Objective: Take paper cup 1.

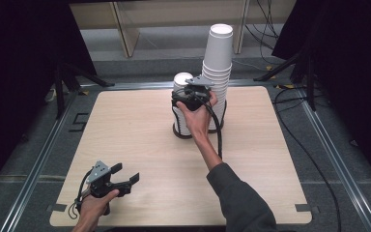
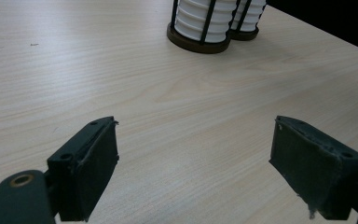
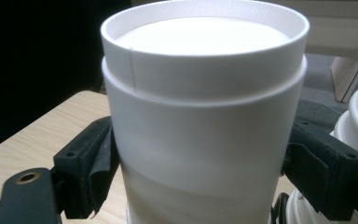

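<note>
Two stacks of upside-down white paper cups stand in black wire holders at the table's far middle: a short stack (image 1: pixel 181 81) and, to its right, a tall stack (image 1: pixel 220 48). My right gripper (image 1: pixel 186 93) is at the top of the short stack, and in the right gripper view the gripper (image 3: pixel 198 163) has its pads pressed on both sides of the top cup (image 3: pixel 205 93). My left gripper (image 1: pixel 127 172) rests low near the table's front left corner, open. Nothing lies between the left gripper's (image 2: pixel 193 158) pads, and the holders (image 2: pixel 200 28) stand farther off.
The light wooden table (image 1: pixel 125 125) has bare board between the two hands. A black cable (image 1: pixel 218 135) trails from the right gripper along the forearm. Stand legs (image 1: pixel 65 72) and loose cables (image 1: pixel 290 96) lie on the floor beyond the table's edges.
</note>
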`<state>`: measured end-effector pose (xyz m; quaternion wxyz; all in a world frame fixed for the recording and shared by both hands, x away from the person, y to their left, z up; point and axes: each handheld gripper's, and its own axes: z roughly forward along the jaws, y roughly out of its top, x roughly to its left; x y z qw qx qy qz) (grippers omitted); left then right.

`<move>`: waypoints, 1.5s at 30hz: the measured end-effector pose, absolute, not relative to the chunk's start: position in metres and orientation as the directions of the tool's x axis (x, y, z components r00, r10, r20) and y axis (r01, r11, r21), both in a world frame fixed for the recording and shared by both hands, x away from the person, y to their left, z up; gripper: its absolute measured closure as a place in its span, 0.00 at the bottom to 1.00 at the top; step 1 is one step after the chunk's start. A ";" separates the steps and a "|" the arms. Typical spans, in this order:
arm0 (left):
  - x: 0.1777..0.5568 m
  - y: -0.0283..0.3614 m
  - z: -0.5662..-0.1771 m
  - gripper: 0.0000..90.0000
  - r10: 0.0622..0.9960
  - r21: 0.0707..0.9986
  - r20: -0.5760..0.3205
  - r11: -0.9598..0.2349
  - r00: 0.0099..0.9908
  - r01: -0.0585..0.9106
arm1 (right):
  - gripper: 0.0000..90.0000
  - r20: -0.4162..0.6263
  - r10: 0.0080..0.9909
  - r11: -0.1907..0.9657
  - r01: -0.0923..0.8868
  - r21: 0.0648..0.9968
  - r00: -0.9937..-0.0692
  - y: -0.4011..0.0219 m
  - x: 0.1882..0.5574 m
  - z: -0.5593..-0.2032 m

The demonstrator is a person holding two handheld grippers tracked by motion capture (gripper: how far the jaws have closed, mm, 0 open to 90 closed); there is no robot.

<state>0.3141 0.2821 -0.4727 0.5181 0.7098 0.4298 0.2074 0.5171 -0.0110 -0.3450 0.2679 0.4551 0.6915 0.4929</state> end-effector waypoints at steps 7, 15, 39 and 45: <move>0.312 0.281 -0.472 0.16 0.831 0.907 -0.162 -0.087 0.532 0.412 | 0.19 0.100 0.896 0.079 0.376 0.923 -0.433 -0.010 0.519 -0.344; 0.313 0.281 -0.472 0.16 0.828 0.908 -0.159 -0.091 0.537 0.410 | 0.21 0.083 0.903 0.082 0.359 0.930 -0.421 -0.008 0.518 -0.339; 0.313 0.279 -0.473 0.16 0.828 0.902 -0.155 -0.103 0.540 0.418 | 0.21 0.076 0.884 0.064 0.280 0.958 -0.462 -0.013 0.506 -0.284; 0.315 0.281 -0.474 0.16 0.813 0.916 -0.139 -0.112 0.566 0.386 | 0.21 0.080 0.881 0.043 0.249 0.968 -0.466 -0.015 0.503 -0.270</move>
